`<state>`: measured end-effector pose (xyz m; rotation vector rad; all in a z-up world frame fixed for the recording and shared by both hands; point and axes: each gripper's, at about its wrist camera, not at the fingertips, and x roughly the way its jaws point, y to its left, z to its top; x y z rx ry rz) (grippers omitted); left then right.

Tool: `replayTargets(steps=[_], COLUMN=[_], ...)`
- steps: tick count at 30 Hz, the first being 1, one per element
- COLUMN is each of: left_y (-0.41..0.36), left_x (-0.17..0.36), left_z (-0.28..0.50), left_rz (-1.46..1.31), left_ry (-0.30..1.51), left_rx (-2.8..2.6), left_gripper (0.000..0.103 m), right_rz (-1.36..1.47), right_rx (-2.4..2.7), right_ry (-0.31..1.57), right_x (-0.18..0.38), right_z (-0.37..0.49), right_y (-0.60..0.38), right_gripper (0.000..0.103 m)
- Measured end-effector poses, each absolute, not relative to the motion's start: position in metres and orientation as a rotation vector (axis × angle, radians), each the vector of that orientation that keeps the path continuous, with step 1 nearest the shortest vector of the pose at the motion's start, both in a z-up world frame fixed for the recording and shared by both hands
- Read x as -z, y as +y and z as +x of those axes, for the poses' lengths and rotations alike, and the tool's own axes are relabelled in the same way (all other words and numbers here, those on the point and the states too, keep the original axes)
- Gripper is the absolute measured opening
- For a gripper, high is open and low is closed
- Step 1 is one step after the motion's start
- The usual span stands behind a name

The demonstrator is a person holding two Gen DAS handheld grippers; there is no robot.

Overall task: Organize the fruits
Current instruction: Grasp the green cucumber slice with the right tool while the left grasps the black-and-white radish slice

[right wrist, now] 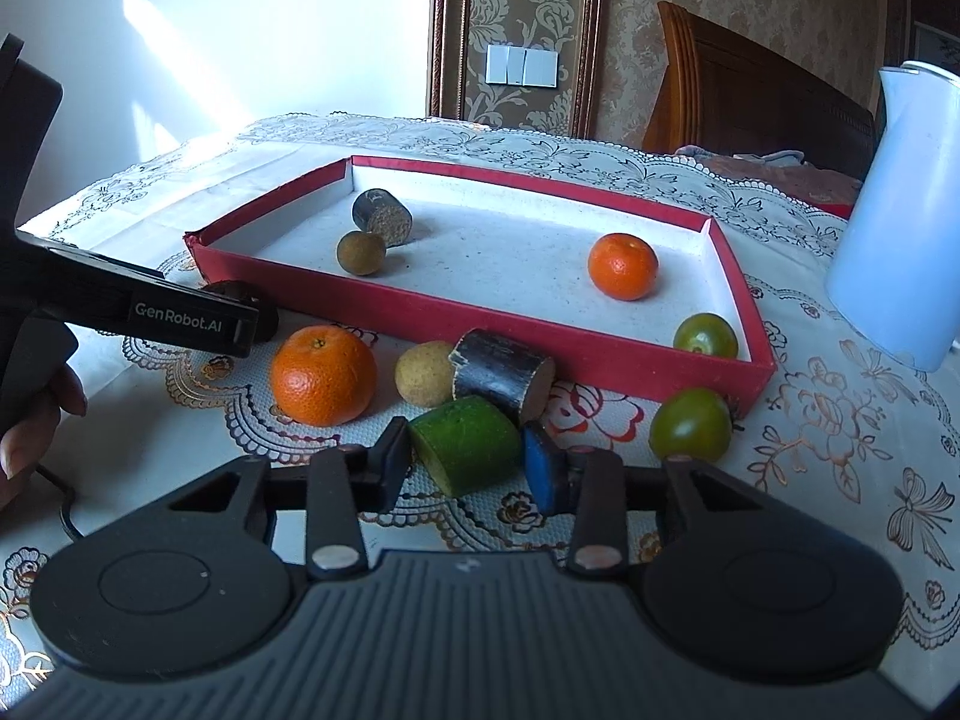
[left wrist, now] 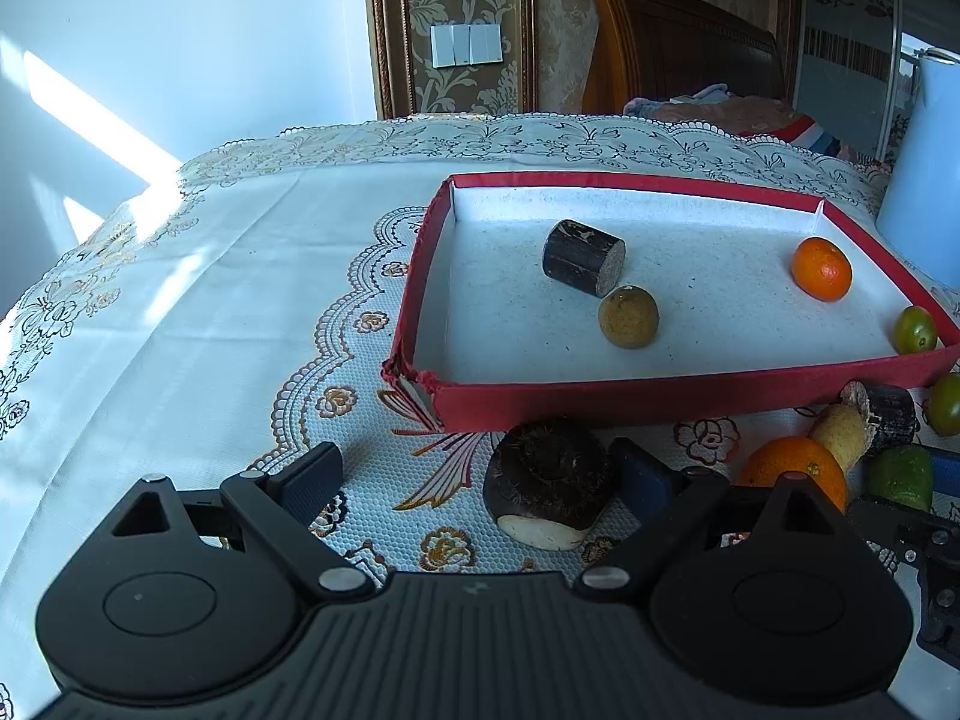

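My right tongs are clamped on the green chunk, one pad on each side of it, down on the bench just in front of the red tray. My left tongs stand wide, nothing gripped, with the dark round root sitting between the fingers, closer to the right finger; I can't tell if it touches.

Inside the tray: a dark cut cylinder with a small brown fruit touching it, a tangerine well apart towards the right, and a green tomato in the near right corner.

Outside on the lace cloth, near the tray's front wall: a bigger orange, a pale brown fruit and a second dark cylinder pressed together, the cylinder right behind my green chunk. Another green tomato sits just right of my right finger. A pale blue jug stands at the tray's right end.
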<state>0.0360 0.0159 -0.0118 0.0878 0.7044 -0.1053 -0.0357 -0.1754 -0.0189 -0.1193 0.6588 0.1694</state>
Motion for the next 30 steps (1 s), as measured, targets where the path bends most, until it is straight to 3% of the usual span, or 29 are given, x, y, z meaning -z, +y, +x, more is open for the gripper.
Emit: replayTargets(steps=[6,11,13,19,30], left_y=[0.016,0.014,0.011,0.004,0.001], left_x=[0.011,0.009,0.008,0.008,0.008], left_z=[0.035,0.031,0.029,0.024,0.023], left_rz=[0.085,0.087,0.091,0.118,0.132], left_ry=[0.705,0.691,0.685,0.669,0.658], left_rx=[0.109,0.141,0.159,0.195,0.197], left_gripper=[0.094,0.077,0.065,0.047,0.041], right_rz=[-0.119,-0.120,-0.120,-0.120,-0.125], right_rx=[-0.169,-0.169,-0.169,-0.169,-0.167], right_ry=[0.659,0.658,0.658,0.658,0.654], right_x=[0.019,0.019,0.019,0.019,0.018], right_z=[-0.036,-0.036,-0.036,-0.036,-0.037], right_y=[-0.175,-0.175,-0.175,-0.175,-0.175], right_gripper=[0.037,0.037,0.037,0.037,0.037])
